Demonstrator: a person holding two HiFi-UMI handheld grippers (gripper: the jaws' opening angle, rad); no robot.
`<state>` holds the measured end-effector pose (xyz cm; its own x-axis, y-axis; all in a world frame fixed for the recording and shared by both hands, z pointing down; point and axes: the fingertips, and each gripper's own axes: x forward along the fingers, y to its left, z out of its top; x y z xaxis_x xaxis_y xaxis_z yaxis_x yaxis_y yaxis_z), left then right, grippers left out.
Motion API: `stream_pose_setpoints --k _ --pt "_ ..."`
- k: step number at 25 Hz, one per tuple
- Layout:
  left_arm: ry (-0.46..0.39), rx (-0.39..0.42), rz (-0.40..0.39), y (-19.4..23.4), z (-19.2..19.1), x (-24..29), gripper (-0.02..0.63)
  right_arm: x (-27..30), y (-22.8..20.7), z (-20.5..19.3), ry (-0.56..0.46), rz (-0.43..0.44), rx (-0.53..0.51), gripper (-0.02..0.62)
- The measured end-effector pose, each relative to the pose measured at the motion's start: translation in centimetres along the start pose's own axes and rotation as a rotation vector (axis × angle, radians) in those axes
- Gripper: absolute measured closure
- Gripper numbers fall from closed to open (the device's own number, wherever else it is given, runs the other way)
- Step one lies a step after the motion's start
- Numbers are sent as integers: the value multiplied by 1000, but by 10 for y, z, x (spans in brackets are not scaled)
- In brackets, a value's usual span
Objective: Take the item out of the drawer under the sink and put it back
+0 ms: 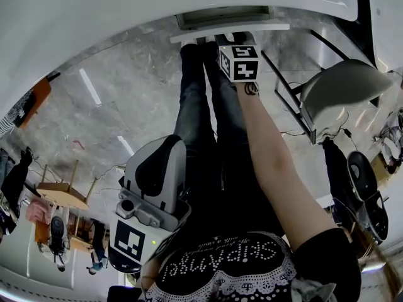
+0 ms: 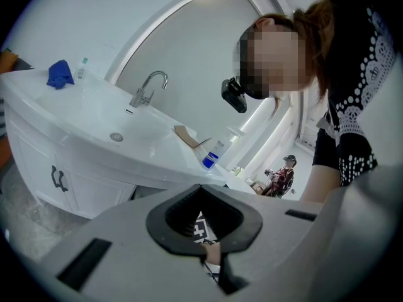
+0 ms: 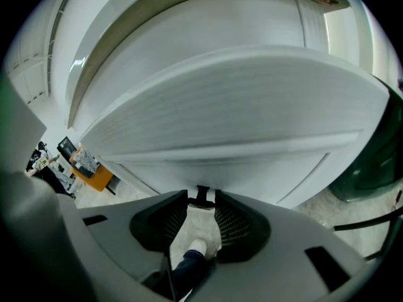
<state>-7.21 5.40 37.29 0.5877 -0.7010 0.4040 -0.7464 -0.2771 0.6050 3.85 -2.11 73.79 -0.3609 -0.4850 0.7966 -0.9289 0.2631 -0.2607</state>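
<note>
The white curved drawer front under the sink fills the right gripper view. In the head view it is a pale strip at the top, above the person's feet. My right gripper is shut on the drawer's small black handle, which sits between the jaw tips. From the head view, the right arm reaches forward with the right gripper against the drawer. My left gripper hangs back by the person's left thigh. It is shut with nothing in it. The drawer's inside is hidden.
A grey chair and a black frame stand to the right of the drawer. A dark bin sits on the floor at the right. The left gripper view shows the basin, faucet, blue cloth and a blue-labelled bottle.
</note>
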Motion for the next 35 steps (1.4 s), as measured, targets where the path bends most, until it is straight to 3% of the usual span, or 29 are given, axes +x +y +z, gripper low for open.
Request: stream_pose_setpoints --k 35 --pt "35 33 -10 -12 -8 12 601 -20 7 -31 -5 22 18 453"
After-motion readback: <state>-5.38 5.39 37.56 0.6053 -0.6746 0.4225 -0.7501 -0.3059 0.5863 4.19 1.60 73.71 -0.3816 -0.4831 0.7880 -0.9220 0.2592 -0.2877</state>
